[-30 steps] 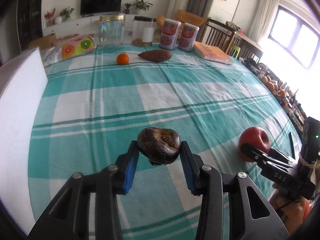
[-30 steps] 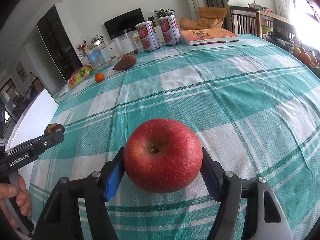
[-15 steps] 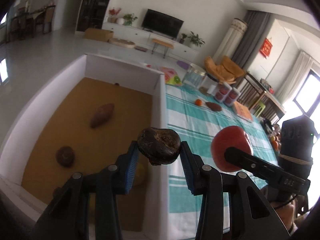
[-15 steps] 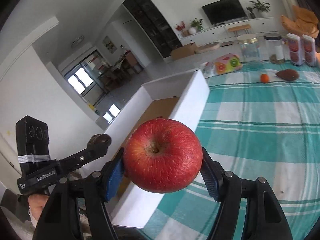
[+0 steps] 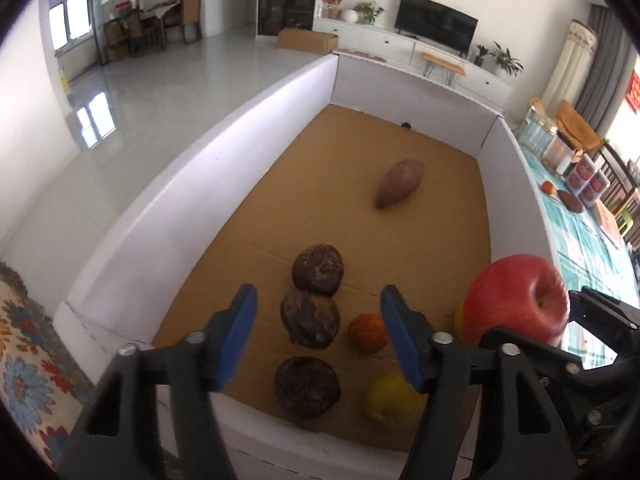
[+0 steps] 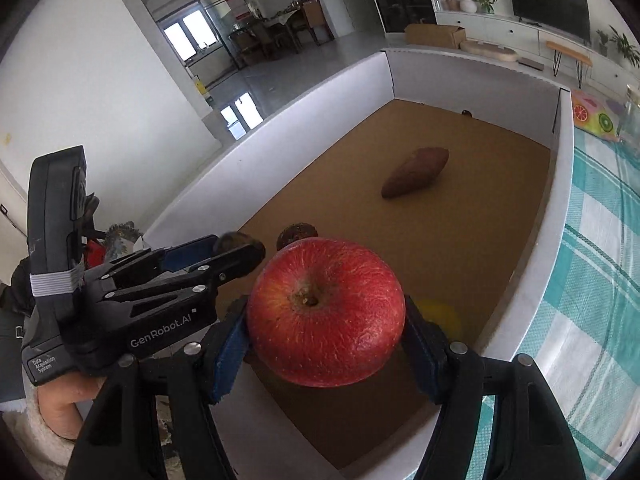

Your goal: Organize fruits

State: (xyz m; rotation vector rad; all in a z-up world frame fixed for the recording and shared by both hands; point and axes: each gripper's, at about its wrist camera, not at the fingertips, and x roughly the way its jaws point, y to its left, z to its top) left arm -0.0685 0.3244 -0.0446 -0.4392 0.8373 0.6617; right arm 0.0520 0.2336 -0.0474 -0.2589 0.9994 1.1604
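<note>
Left wrist view. My left gripper (image 5: 318, 336) hangs over the near end of the white-walled box (image 5: 192, 216); its jaws have just been opening and stand apart with nothing pressed between the blue pads. On the box's cardboard floor below lie three dark round fruits (image 5: 310, 318) in a line running from the near wall inward. A small orange (image 5: 366, 332) sits just beside the middle one, and a yellow fruit (image 5: 390, 402) lies near the near wall. A sweet potato (image 5: 400, 188) rests well apart, toward the far end. At the right edge, my right gripper (image 5: 532, 332) carries the red apple (image 5: 516, 300) above the box's right wall.

Right wrist view. My right gripper (image 6: 326, 340) is clamped on the red apple (image 6: 326, 312), stem hollow facing the camera, over the near right corner of the box (image 6: 560, 200). My left gripper (image 6: 224, 256) shows at left, fingers spread. The checked tablecloth (image 6: 600, 264) lies right of the box.
</note>
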